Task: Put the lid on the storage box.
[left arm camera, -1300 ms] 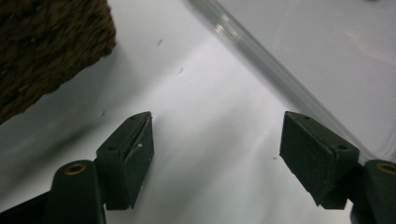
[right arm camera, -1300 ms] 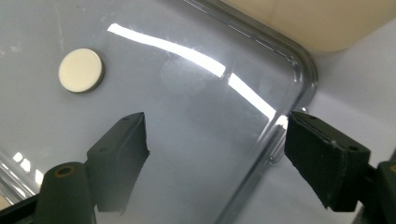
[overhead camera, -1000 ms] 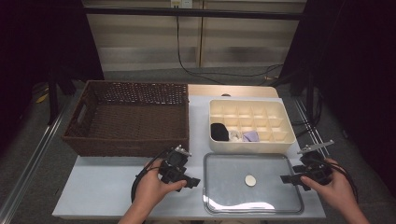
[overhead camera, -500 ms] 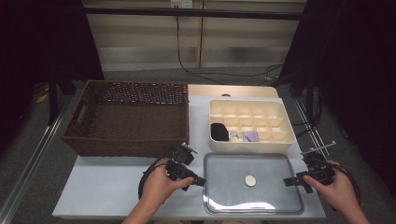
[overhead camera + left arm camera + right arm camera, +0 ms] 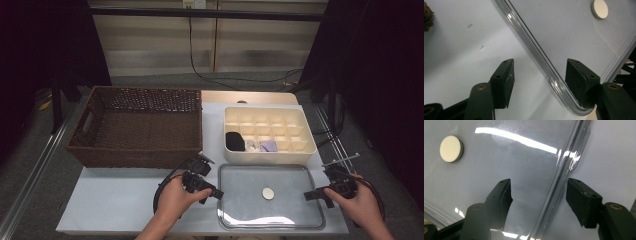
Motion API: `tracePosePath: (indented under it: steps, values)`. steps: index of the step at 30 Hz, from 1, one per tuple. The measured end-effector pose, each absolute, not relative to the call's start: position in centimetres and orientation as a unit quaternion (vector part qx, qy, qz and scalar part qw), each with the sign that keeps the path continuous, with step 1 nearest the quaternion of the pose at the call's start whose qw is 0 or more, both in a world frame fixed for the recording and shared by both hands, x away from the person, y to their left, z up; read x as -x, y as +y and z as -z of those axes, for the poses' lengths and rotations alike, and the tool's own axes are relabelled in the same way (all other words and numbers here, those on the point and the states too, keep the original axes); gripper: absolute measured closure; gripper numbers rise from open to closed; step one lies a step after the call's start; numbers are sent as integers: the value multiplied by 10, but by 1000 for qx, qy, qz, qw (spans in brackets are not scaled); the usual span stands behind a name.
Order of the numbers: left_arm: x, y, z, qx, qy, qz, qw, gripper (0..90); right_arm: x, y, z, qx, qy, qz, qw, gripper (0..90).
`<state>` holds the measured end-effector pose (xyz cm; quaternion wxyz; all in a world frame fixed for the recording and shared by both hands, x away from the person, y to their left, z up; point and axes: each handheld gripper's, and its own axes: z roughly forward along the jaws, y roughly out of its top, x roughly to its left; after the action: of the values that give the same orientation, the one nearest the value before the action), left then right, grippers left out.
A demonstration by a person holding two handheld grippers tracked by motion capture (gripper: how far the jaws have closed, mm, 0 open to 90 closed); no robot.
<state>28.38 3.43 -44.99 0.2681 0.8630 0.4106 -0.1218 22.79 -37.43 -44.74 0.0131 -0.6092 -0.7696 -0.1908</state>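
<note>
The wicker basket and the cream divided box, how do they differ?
The wicker basket is dark brown woven fibre; the cream divided box is smooth and pale. The wicker basket is one open space with nothing visible inside; the cream divided box is split into many compartments, its near ones holding a black item and a lilac one. The wicker basket is clearly larger. Both are open-topped rectangles sitting on the table.

I am looking down from high up, while my two hand cameras are peeking close at the clear lid [image 5: 270,196].
</note>
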Motion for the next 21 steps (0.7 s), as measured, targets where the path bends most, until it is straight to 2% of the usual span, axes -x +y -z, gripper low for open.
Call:
tracePosePath:
  steps: [15, 21]
  values:
    - [-284, 21, 456, -855, 427, 134, 262, 408, -227, -374, 447, 630, -754, 186, 19, 411]
    - [-283, 16, 455, -857, 428, 131, 256, 446, -225, -376, 447, 640, -745, 189, 24, 428]
